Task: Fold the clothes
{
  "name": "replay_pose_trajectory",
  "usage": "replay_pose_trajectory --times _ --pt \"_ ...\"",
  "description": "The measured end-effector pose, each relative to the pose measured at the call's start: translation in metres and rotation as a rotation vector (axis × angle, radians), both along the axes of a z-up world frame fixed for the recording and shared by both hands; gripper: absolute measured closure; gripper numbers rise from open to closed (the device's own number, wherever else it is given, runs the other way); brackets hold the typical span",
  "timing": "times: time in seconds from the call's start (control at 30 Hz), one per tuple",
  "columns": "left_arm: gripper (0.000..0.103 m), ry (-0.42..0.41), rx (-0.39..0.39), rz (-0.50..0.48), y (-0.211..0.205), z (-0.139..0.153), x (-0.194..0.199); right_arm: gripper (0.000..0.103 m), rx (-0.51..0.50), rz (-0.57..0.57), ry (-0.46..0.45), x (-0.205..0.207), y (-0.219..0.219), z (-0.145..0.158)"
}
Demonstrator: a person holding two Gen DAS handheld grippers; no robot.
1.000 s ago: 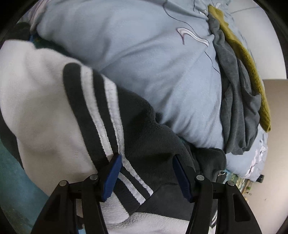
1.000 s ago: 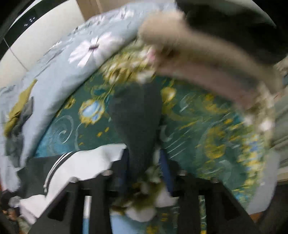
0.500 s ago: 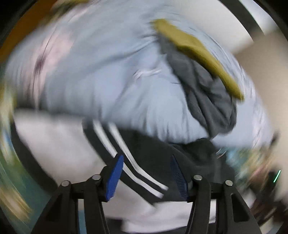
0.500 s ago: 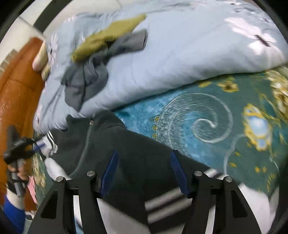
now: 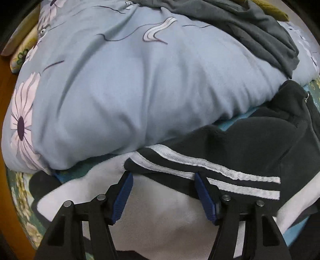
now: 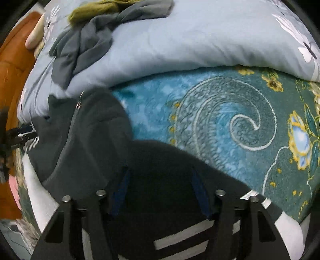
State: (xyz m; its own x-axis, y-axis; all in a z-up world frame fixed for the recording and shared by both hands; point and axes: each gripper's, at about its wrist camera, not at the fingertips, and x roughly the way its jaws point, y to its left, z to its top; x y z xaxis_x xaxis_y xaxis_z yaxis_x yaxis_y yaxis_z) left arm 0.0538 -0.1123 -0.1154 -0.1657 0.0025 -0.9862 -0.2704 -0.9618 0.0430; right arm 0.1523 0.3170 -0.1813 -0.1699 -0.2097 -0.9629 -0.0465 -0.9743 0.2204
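A black and white fleece jacket (image 5: 230, 148) with white stripes lies on the bed; it also shows in the right wrist view (image 6: 96, 136), its zipper near the collar. My left gripper (image 5: 162, 178) is open just above the jacket's striped edge, with white fleece between its blue pads. My right gripper (image 6: 159, 172) is open over the black fleece, with a striped white part under it. The left gripper shows small at the left edge of the right wrist view (image 6: 22, 134).
A light blue flowered duvet (image 5: 128, 80) is bunched behind the jacket. A grey garment (image 6: 84, 44) and an olive one (image 6: 96, 8) lie on it. A teal patterned blanket (image 6: 230, 120) covers the bed. An orange wooden headboard (image 6: 12, 66) is at the left.
The right gripper let go of a dark sleeve it held a second ago and now stands open over the jacket. The left gripper swung back along the striped edge; both views settled.
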Motion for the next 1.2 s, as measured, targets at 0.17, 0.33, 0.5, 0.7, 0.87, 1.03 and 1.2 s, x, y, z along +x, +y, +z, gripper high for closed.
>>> replay_pose_trajectory --times 0.17,0.33,0.5,0.7,0.87,1.03,1.2 --pt "0.103 0.057 -0.001 -0.05 0.018 0.01 0.02 0.103 -0.002 -0.013 -0.004 0.013 -0.011 0.008" --pt "0.103 0.12 0.05 -0.068 0.03 0.029 0.055 0.103 0.011 -0.053 0.079 0.02 -0.006 0.042" --pt "0.099 0.153 0.066 -0.045 0.013 0.043 0.058 0.095 -0.058 -0.042 0.118 0.0 0.001 0.05" --pt "0.032 0.161 0.019 -0.034 -0.018 0.048 0.04 0.044 -0.003 -0.017 0.076 -0.023 -0.003 0.021" --pt "0.032 0.103 -0.024 -0.077 -0.034 0.031 0.029 0.037 0.028 0.032 0.067 -0.033 -0.008 0.007" --pt "0.023 0.045 -0.067 -0.121 -0.05 0.014 0.019 0.033 0.065 0.082 0.072 -0.04 -0.017 -0.001" --pt "0.023 0.03 -0.032 -0.061 -0.063 0.013 0.013 0.042 0.098 0.11 0.06 -0.038 -0.028 0.001"
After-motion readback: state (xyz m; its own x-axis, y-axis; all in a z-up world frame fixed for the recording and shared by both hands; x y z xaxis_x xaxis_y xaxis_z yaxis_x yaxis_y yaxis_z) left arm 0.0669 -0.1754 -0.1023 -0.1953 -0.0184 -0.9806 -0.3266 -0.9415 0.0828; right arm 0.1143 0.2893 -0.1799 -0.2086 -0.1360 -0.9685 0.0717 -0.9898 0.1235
